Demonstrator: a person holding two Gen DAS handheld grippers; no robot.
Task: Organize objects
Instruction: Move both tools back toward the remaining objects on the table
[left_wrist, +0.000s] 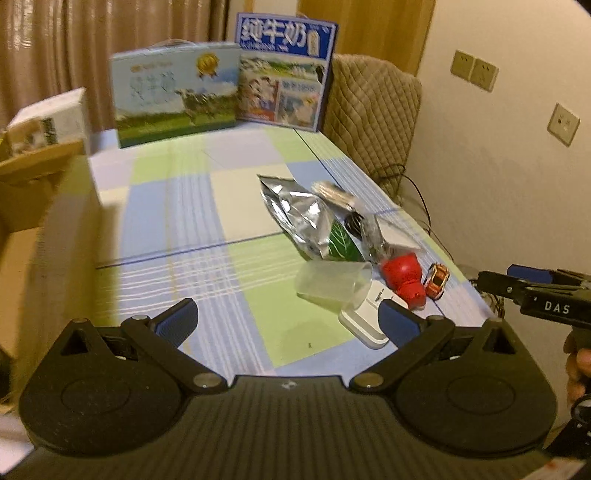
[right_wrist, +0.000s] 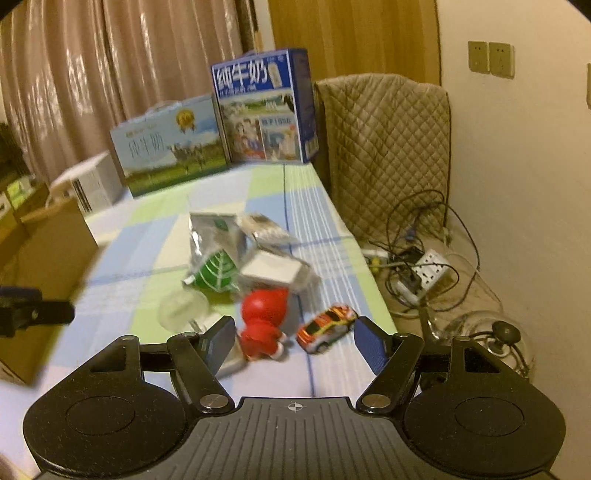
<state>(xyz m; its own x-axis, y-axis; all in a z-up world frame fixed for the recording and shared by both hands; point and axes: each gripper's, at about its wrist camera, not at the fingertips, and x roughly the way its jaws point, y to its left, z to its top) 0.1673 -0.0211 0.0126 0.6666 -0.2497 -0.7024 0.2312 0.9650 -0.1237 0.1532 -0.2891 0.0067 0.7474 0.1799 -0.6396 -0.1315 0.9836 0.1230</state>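
Left to right: left gripper, jaws spread wide and empty, above the checked tablecloth; clear cup on its side; red figure; toy car, just beside the figure. The right gripper, also wide and empty, faced both toys. Closing here risked catching the figure along with the car.
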